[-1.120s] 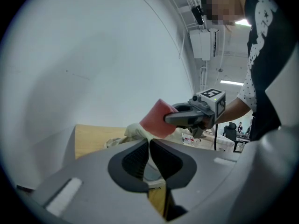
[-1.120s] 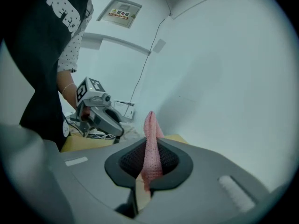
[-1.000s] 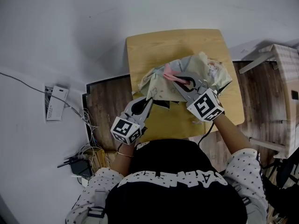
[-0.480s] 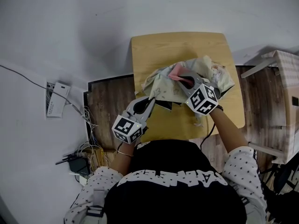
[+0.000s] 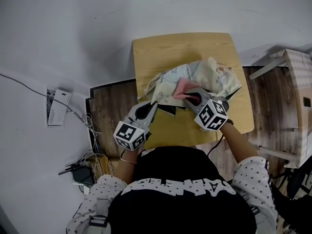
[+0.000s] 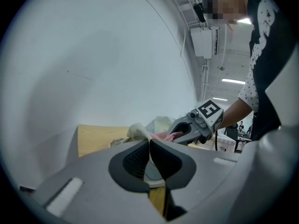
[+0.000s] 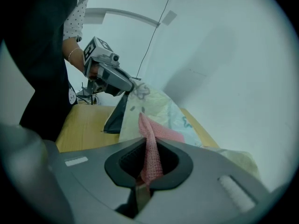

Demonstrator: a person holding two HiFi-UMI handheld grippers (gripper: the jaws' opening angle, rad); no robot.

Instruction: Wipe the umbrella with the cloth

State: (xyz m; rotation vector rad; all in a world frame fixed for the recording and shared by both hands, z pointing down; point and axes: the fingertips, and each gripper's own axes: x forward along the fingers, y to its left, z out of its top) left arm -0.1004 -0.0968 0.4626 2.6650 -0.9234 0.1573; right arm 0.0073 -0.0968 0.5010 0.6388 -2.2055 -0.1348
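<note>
A pale cream printed umbrella [image 5: 202, 77] lies crumpled on the small wooden table [image 5: 170, 50]. My left gripper [image 5: 155, 104] is shut on the umbrella's near-left edge, where a thin fold of fabric [image 6: 139, 130] runs out from between the jaws. My right gripper [image 5: 188, 94] is shut on a pink cloth [image 5: 182, 87] and presses it on the middle of the canopy. In the right gripper view the pink cloth [image 7: 150, 153] hangs pinched between the jaws, with the umbrella [image 7: 161, 110] and the left gripper [image 7: 126, 85] beyond. The umbrella's black underside [image 7: 114, 118] shows at its edge.
A white power strip [image 5: 57, 107] and tangled cables [image 5: 90, 162] lie on the floor to the left. White furniture [image 5: 298, 79] stands to the right of the table. The table's far half is bare wood.
My right gripper has come down and nearer to me across the canopy, dragging the pink cloth with it. The left gripper has held its place on the umbrella's edge.
</note>
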